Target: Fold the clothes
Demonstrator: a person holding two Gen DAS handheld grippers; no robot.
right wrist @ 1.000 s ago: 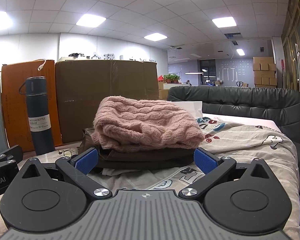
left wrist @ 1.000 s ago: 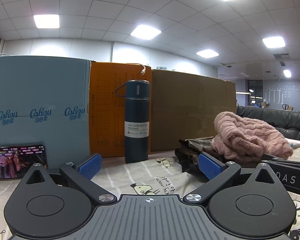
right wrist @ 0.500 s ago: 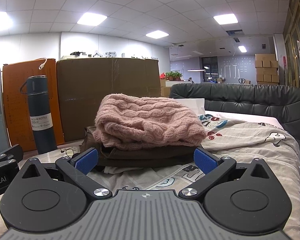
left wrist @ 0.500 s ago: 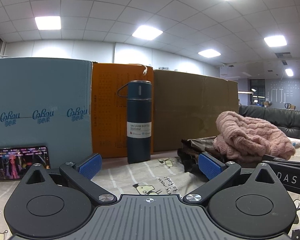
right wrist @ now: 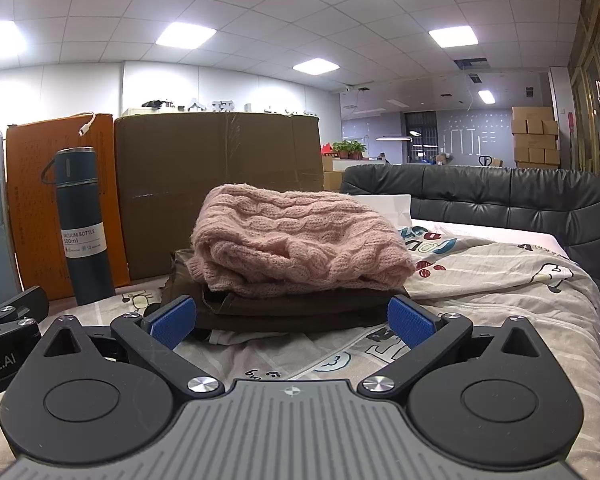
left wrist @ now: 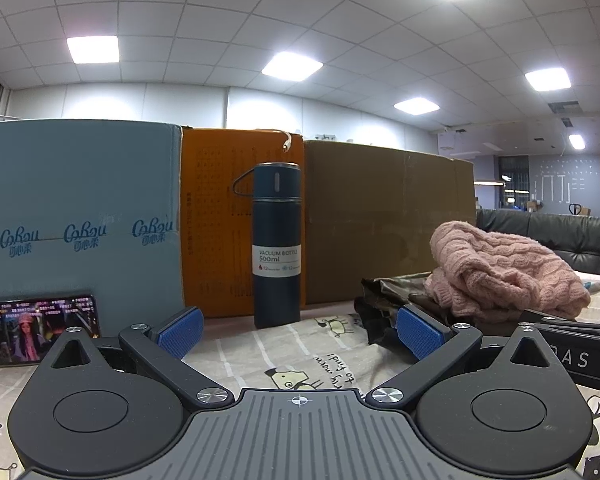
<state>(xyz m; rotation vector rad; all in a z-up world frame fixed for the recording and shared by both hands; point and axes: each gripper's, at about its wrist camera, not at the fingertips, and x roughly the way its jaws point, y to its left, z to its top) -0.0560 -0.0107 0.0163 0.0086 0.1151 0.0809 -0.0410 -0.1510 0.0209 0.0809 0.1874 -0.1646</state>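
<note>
A folded pink cable-knit sweater (right wrist: 296, 240) lies on top of a folded dark brown garment (right wrist: 300, 308), both on a cartoon-print sheet (right wrist: 480, 280). The right gripper (right wrist: 292, 322) is open just in front of this stack, holding nothing. In the left wrist view the pink sweater (left wrist: 500, 272) and the dark garment (left wrist: 384, 300) sit at the right. My left gripper (left wrist: 300, 330) is open and empty over the sheet (left wrist: 260, 352), facing a dark blue vacuum bottle (left wrist: 277, 252). The right gripper's body (left wrist: 580, 344) shows at the right edge there.
Behind the bottle (right wrist: 82, 232) stand a blue-grey box (left wrist: 80, 220), an orange box (left wrist: 220, 220) and a brown cardboard box (right wrist: 220, 184). A phone with a lit screen (left wrist: 40, 328) leans on the blue-grey box. A black padded headboard (right wrist: 500, 200) runs at the right.
Both views have shifted only slightly, with the bottle and the clothes stack drifting a little right in the frames. Both grippers stay open and empty.
</note>
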